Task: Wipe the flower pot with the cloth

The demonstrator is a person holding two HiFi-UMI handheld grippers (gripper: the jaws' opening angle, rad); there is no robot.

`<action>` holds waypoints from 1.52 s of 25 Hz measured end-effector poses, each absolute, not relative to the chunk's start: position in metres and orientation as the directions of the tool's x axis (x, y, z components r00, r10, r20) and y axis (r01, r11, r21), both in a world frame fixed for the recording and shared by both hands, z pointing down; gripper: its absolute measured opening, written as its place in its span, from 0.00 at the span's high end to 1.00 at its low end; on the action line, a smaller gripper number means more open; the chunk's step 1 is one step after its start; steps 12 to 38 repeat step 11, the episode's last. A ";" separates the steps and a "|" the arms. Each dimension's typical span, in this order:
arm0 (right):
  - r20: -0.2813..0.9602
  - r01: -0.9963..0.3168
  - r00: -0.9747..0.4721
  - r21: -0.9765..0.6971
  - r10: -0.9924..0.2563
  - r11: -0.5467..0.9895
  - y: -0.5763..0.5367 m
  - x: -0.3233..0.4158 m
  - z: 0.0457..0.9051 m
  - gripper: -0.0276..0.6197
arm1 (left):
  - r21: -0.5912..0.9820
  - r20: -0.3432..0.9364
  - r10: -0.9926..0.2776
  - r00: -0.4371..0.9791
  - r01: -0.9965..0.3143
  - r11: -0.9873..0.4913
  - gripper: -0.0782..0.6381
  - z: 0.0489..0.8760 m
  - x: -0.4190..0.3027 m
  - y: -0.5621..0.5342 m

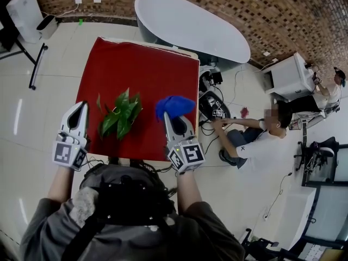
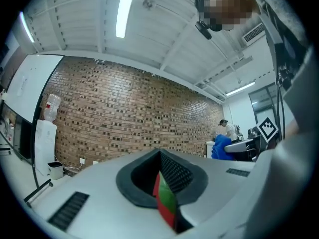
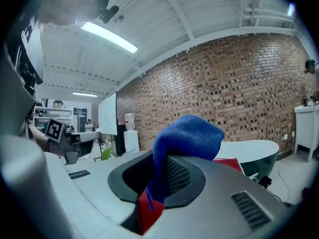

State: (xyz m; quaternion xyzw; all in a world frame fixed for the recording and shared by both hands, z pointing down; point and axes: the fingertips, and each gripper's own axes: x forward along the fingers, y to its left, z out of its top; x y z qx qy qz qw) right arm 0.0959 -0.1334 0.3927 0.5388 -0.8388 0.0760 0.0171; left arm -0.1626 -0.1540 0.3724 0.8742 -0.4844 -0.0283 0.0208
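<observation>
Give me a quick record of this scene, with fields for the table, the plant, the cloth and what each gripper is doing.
table: red tabletop, seen from above
plant: green leaves on the table; pot hidden beneath them
cloth: blue cloth, apart from the leaves
left gripper: jaws together, nothing held, left of the plant
right gripper: jaws closed on the cloth, right of the plant

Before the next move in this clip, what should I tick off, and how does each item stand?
1. Cloth clamped in right gripper: ok.
2. Left gripper empty, jaws together: ok.
3. Plant on red table, between the grippers: ok.
4. Pot surface in sight: cannot tell, the plant covers it from above.
5. Cloth touching the plant: not ok, apart in the head view.
</observation>
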 end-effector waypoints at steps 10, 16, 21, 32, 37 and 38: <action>0.125 -0.915 -0.401 -0.087 -0.907 0.393 -0.134 0.093 0.397 0.85 | 0.063 -0.018 -0.825 0.565 -0.823 -0.565 0.85 0.377 -0.154 -0.156; 0.129 -0.916 -0.399 -0.085 -0.908 0.391 -0.133 0.094 0.399 0.85 | 0.061 -0.015 -0.823 0.567 -0.821 -0.567 0.85 0.377 -0.153 -0.157; 0.129 -0.916 -0.399 -0.085 -0.908 0.391 -0.133 0.094 0.399 0.85 | 0.061 -0.015 -0.823 0.567 -0.821 -0.567 0.85 0.377 -0.153 -0.157; 0.129 -0.916 -0.399 -0.085 -0.908 0.391 -0.133 0.094 0.399 0.85 | 0.061 -0.015 -0.823 0.567 -0.821 -0.567 0.85 0.377 -0.153 -0.157; 0.129 -0.916 -0.399 -0.085 -0.908 0.391 -0.133 0.094 0.399 0.85 | 0.061 -0.015 -0.823 0.567 -0.821 -0.567 0.85 0.377 -0.153 -0.157; 0.129 -0.916 -0.399 -0.085 -0.908 0.391 -0.133 0.094 0.399 0.85 | 0.061 -0.015 -0.823 0.567 -0.821 -0.567 0.85 0.377 -0.153 -0.157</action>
